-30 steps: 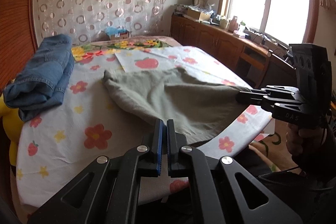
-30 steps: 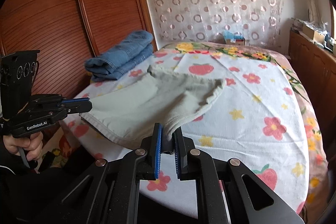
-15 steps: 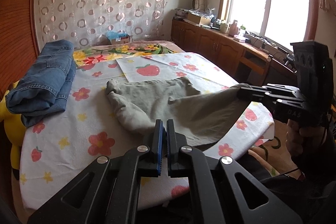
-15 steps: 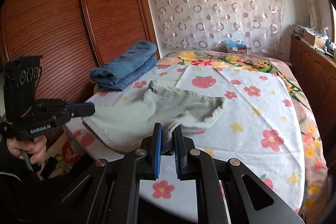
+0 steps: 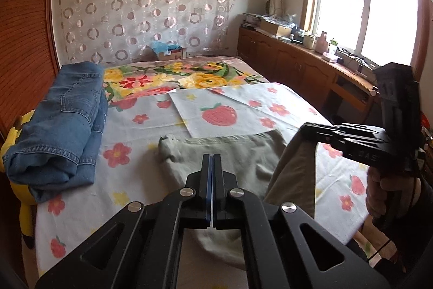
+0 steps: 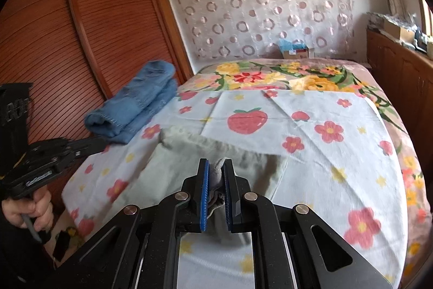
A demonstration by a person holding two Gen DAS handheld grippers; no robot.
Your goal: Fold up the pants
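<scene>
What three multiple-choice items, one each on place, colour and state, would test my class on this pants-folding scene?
1. Where do the folded jeans lie?
A. on a chair
B. on a shelf
C. on the bed, at the side by the wooden wardrobe

2. What colour are the pants being folded?
A. grey-green
B. red
C. black

3. How is the right gripper?
A. open and empty
B. shut on the pants' fabric
C. out of view

Answers: 1 C, the jeans rest on the flowered sheet next to the wardrobe; 2 A, the cloth is pale grey-green in both views; 3 B, bunched fabric sits between its blue pads.
</scene>
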